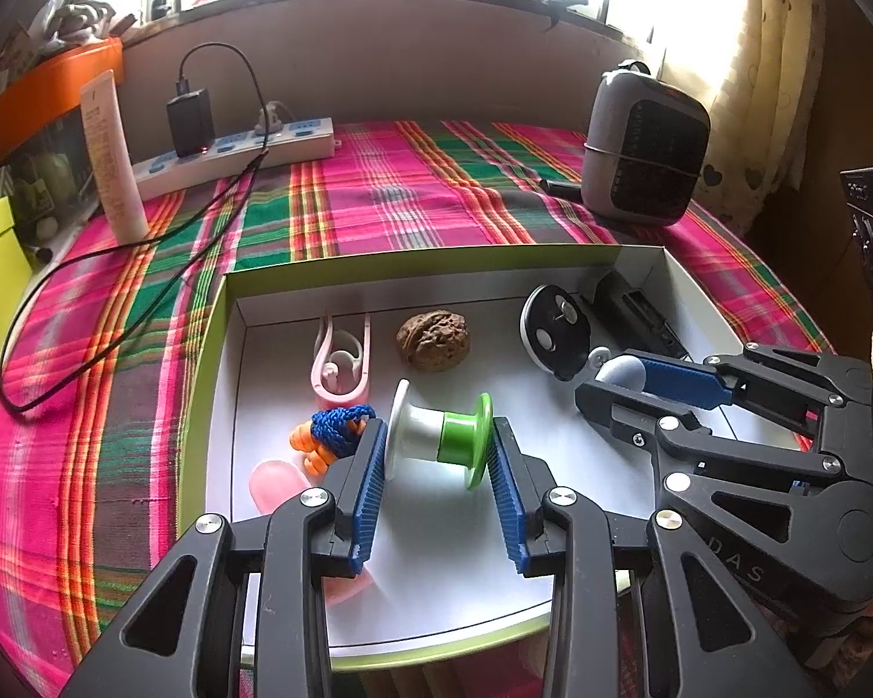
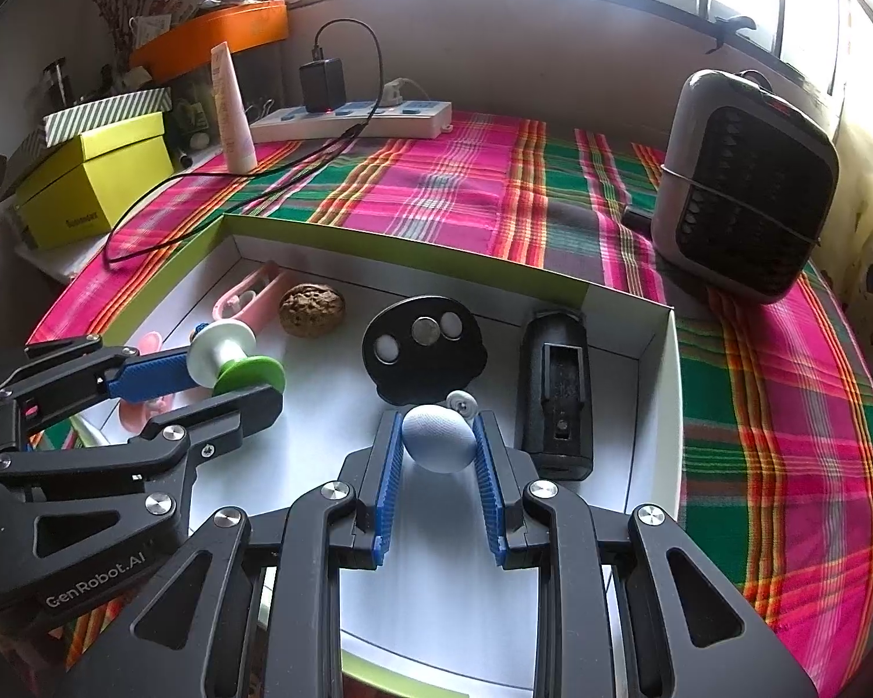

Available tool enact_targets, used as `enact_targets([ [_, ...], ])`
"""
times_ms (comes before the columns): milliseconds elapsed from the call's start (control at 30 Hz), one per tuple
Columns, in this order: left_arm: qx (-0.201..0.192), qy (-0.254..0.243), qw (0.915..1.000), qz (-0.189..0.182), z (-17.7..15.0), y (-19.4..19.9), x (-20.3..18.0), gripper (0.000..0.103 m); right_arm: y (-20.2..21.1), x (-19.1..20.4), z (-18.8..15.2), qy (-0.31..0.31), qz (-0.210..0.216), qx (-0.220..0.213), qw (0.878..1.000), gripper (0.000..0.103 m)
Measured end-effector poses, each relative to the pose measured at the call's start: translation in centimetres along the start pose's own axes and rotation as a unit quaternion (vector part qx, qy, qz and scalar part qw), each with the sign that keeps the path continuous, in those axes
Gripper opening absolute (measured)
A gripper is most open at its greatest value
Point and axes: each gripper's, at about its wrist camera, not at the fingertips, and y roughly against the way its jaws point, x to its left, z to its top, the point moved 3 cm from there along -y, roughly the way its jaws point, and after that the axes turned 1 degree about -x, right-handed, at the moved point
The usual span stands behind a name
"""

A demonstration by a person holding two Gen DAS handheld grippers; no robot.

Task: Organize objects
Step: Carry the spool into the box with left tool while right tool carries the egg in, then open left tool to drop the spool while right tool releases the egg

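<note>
I hold two of the things I am sorting, both over the white floor of the shallow green-edged box [image 1: 215, 314], which I take as my landmark. My left gripper [image 1: 439, 448] is closed on the white-and-green spool [image 1: 439, 433], its blue pads pressing the two end flanges, the spool lying crosswise near the middle of the box. My right gripper [image 2: 438, 445] is pinched as narrow as it goes around the pale blue egg-shaped piece [image 2: 439, 445], toward the right half of the box; whether either thing rests on the floor or hangs just above it I cannot tell. Around them the box already carries a good deal: a walnut [image 1: 433, 340] and a pink clip [image 1: 343, 358] toward its far wall, the black oval disc [image 2: 425, 343] and a black holder [image 2: 556, 395] in its far right corner, a small white wheel [image 2: 461, 402] just beyond the egg, and orange earplugs on a blue cord [image 1: 334, 430] with a pink piece [image 1: 276, 485] by its left wall. Outside the box, on the plaid cloth [image 1: 378, 186], I see only a heater [image 2: 745, 186], a power strip [image 1: 233, 154] and a tube [image 1: 113, 157], none of which look like loose sorting items. I judge the gathering nearly complete: what remains is to place or rearrange these two pieces, though I cannot say if they are going in or coming out.
</note>
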Motion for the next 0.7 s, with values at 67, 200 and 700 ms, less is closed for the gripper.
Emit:
enact_targets([
  [67, 0.000, 0.001, 1.0000, 0.000, 0.00, 0.03, -0.03, 0.033, 0.03, 0.01, -0.04, 0.001, -0.002, 0.000, 1.000, 0.026],
  [200, 0.000, 0.001, 1.0000, 0.000, -0.01, 0.04, -0.08, 0.033, 0.05, 0.12, -0.07, 0.003, -0.005, 0.001, 1.000, 0.026],
  [700, -0.005, 0.011, 0.9999, -0.010, 0.04, 0.31, 0.21, 0.043, 0.46, 0.16, -0.20, 0.000, -0.009, -0.002, 1.000, 0.037],
])
